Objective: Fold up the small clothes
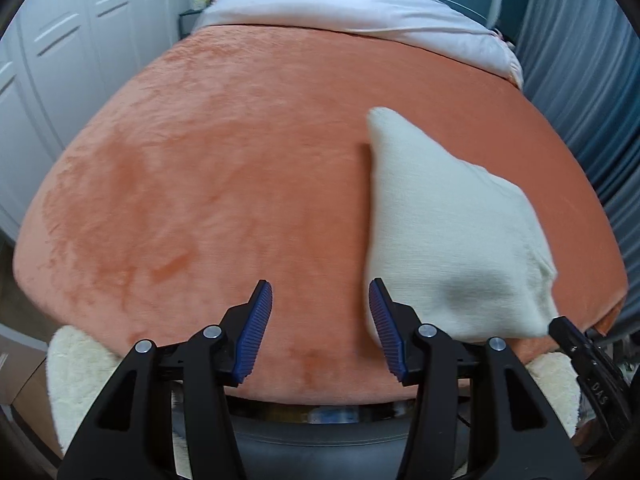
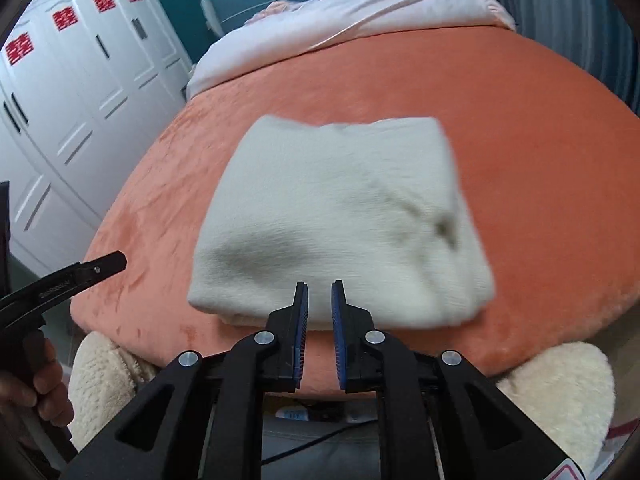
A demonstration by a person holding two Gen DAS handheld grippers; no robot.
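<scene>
Blurring folded garment (image 2: pixel 340 216), edges soft

a cream knitted garment (image 2: pixel 340 216) is lying folded into a thick, roughly square bundle, flat on the orange bed cover. its stacked layers are showing along the near edge, and soft creases are dimpling its top.

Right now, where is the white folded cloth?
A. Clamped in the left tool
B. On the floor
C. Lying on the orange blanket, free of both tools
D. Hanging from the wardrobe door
C: the cloth lies flat on the orange blanket; the left tool is open beside it, and the right tool, nearly closed, holds nothing.
</scene>
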